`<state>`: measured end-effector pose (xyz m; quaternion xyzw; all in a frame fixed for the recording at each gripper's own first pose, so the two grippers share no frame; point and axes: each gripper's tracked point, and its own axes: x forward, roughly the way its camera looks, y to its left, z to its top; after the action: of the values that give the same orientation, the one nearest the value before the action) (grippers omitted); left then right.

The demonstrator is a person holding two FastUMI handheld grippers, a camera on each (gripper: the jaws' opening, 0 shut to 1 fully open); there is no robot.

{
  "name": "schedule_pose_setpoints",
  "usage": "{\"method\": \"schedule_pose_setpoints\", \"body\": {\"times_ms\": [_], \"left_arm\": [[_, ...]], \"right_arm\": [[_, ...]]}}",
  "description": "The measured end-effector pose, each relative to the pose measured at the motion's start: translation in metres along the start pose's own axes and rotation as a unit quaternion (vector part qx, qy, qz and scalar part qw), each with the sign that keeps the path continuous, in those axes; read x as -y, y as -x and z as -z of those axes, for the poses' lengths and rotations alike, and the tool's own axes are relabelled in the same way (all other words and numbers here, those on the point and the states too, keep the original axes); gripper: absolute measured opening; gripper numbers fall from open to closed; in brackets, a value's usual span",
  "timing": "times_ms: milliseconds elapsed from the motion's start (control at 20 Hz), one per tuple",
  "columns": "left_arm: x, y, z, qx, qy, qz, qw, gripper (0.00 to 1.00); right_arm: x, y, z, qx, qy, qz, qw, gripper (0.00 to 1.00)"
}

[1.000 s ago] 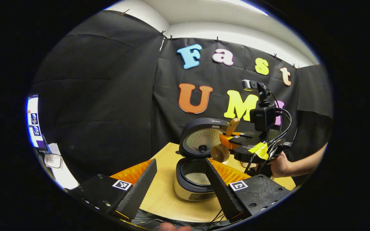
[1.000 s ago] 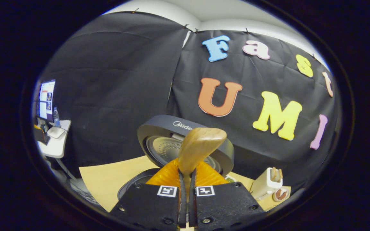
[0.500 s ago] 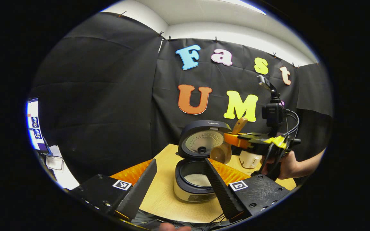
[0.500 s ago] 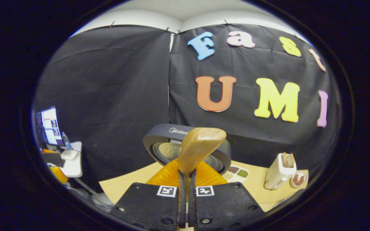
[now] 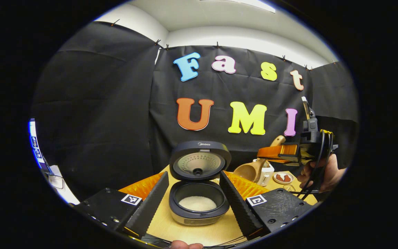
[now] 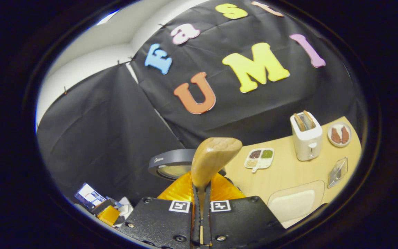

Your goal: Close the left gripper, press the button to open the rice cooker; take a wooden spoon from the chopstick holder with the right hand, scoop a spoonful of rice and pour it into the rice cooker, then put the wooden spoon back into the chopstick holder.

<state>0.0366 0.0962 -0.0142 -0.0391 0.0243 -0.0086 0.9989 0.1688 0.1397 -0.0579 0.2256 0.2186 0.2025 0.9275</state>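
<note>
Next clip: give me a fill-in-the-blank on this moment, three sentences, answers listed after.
1. The rice cooker's lid is ____.
2. The right claw is shut on the wooden ____.
3. The left claw's fingers stand ____.

Missing words: open; spoon; open

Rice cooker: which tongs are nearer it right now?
Left, I'd judge. The left tongs frame the open rice cooker between their fingers; the right tongs, holding the wooden spoon, sit off beside it.
</note>
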Motion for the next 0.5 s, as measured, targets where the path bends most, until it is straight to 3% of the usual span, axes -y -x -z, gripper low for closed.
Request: {"method": "schedule_pose_setpoints", "body": {"times_ms": [300,500], "left_arm": [[0.058,-0.034,-0.021,0.017,-0.007,0.023,1.0,0.95],[0.085,-0.046,-0.02,0.011,-0.011,0.029,0.999,0.95]], "right_arm": [[0.134,0.071,-0.055,0.058,-0.08,0.088,0.991,0.08],[0.224,0.111,-0.053,0.069,-0.11,0.162,0.978,0.08]]}}
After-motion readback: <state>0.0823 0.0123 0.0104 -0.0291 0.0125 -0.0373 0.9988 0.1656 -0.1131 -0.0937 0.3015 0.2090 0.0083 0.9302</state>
